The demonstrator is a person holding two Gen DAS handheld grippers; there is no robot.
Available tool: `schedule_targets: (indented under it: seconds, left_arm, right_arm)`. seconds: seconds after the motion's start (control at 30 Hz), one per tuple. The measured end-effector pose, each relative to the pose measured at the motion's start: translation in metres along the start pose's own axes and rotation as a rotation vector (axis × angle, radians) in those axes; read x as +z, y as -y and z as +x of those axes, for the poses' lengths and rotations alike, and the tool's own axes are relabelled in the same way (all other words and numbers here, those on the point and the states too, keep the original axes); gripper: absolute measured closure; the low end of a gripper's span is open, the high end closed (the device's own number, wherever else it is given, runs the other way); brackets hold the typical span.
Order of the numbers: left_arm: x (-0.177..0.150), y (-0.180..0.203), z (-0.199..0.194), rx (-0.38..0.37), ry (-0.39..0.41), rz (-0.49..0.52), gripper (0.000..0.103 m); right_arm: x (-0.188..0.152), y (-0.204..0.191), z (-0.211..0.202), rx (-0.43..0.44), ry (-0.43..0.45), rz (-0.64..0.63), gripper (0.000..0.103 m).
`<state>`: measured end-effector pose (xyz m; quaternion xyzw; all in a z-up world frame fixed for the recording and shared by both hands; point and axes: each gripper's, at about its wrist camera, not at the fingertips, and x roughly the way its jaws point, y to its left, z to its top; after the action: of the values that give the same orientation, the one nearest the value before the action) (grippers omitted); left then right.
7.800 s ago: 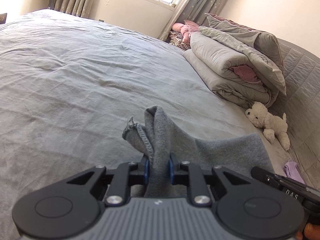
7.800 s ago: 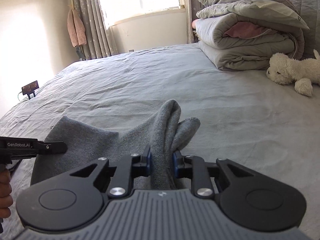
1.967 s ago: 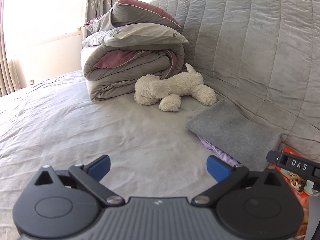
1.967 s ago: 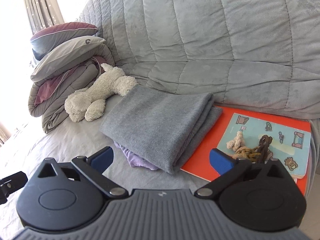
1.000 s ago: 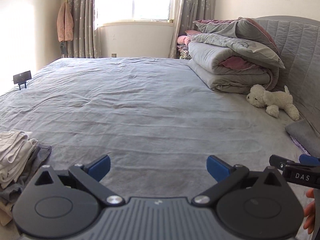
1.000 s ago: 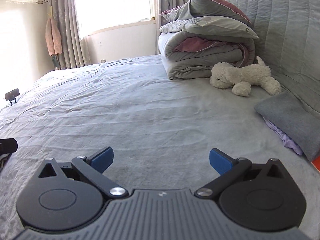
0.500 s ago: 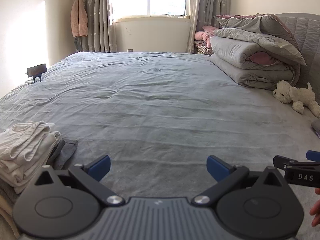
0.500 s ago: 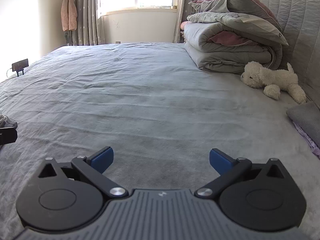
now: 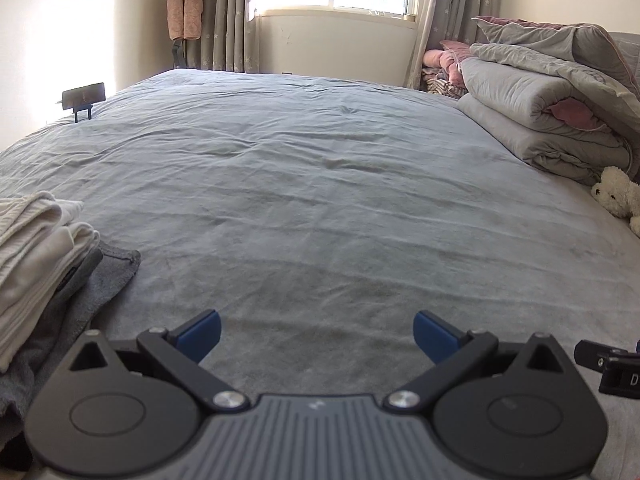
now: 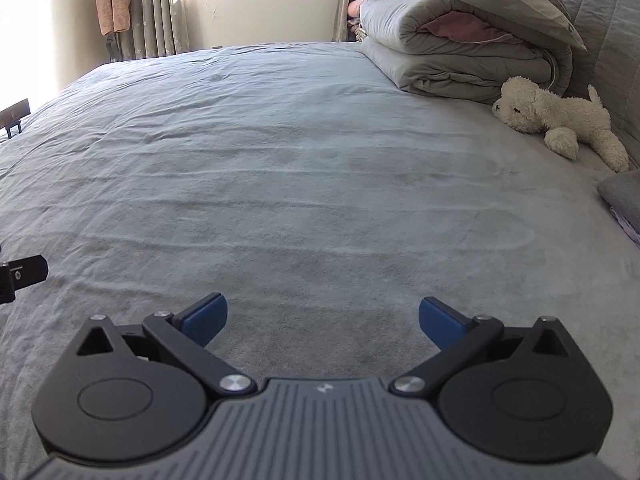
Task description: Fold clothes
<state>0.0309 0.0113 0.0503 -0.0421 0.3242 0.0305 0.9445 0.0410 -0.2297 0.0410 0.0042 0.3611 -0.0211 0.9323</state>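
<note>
A heap of unfolded clothes lies at the left edge of the left wrist view: a cream ribbed garment (image 9: pixel 36 240) on top of a grey one (image 9: pixel 92 292). My left gripper (image 9: pixel 318 334) is open and empty over the bed sheet (image 9: pixel 320 184), just right of that heap. In the right wrist view my right gripper (image 10: pixel 322 320) is also open and empty above bare sheet (image 10: pixel 300 152). A corner of the folded grey garment (image 10: pixel 624 196) shows at the right edge, with a lilac one under it.
A folded grey duvet (image 10: pixel 460 40) with pillows sits at the far right by the padded headboard, and a white plush dog (image 10: pixel 556 116) lies beside it. A small black device (image 9: pixel 83 96) stands at the bed's far left edge. Curtains and a window are behind.
Both grippers have swung left, away from the headboard and the folded pile. The cream and grey heap has come further into the left wrist view. Both stay open.
</note>
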Motion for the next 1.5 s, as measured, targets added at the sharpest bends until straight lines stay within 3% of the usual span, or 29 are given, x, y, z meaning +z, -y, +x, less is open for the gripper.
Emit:
schedule_targets:
  seconds: [0.2, 0.7, 0.77, 1.0, 1.5]
  left_arm:
    - [-0.004, -0.001, 0.014, -0.018, -0.033, 0.001, 0.0]
    - [-0.011, 0.013, 0.026, -0.045, -0.026, 0.054, 0.0]
    - [-0.017, 0.017, 0.034, -0.039, -0.047, 0.071, 0.0]
    - [-0.029, 0.025, 0.038, 0.001, -0.004, 0.127, 0.0]
    - [-0.034, 0.027, 0.038, 0.008, 0.013, 0.131, 0.0]
  right_arm:
    - [-0.007, -0.005, 0.026, -0.017, -0.052, -0.008, 0.0]
    - [-0.004, 0.002, 0.016, -0.035, -0.012, 0.028, 0.0]
    - [-0.007, 0.001, 0.024, -0.027, -0.043, 0.025, 0.0]
    - [-0.022, -0.011, 0.029, -0.083, 0.072, -0.016, 0.0]
    - [-0.022, -0.013, 0.034, -0.074, 0.09, -0.015, 0.0]
